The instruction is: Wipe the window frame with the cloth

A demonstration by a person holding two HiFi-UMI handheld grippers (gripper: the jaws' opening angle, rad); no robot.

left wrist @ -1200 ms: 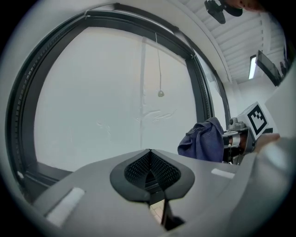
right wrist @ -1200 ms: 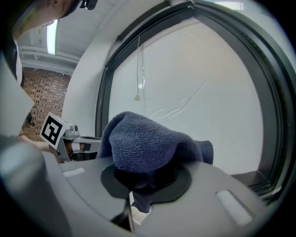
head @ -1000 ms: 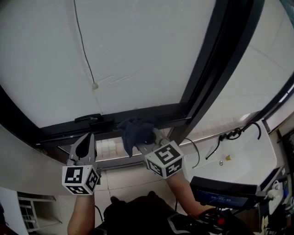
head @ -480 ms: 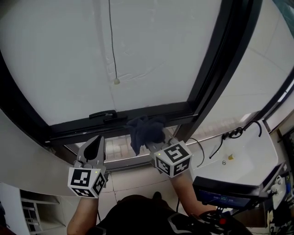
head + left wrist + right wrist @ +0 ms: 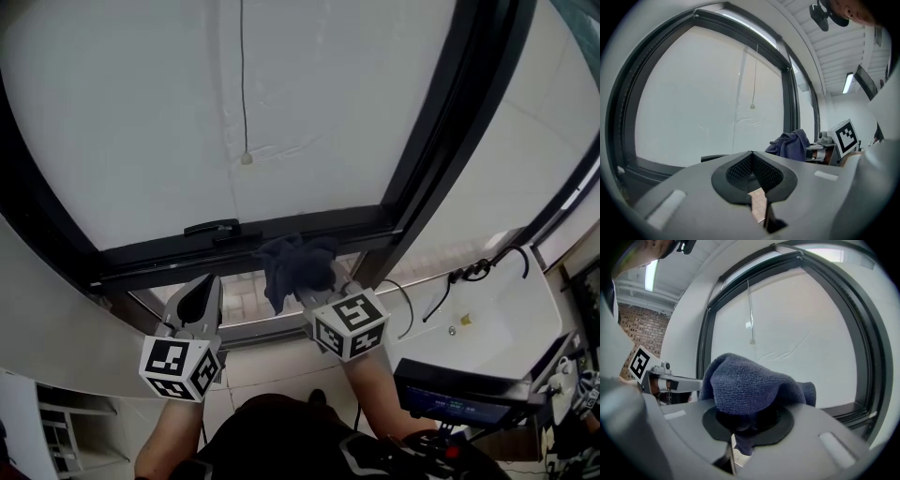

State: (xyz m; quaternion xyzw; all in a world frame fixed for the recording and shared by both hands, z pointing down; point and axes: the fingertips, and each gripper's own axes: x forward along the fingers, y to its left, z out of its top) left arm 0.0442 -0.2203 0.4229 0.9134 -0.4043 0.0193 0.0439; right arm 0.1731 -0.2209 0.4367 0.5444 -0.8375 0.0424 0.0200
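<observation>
Right claw (image 5: pixel 745 420) is clamping the dark blue cloth (image 5: pixel 747 383). The cloth is bunching up over the jaws and a tail is hanging down between them. In the head view the cloth is lying over the bottom rail of the black window frame (image 5: pixel 169 251), close to the frame's lower right corner where the rail meets the upright post (image 5: pixel 441 150). Whether it is actually pressing on the rail, can't tell.

Left claw (image 5: pixel 751 169) is sitting with its jaws together, ribbed pads meeting at the tips and nothing between them. It is hovering below the same rail, to the left of the cloth, roughly under the black handle (image 5: pixel 212 228).

A thin pull cord (image 5: pixel 243 84) is hanging in front of the white pane, and its bead is ending above the handle.
</observation>
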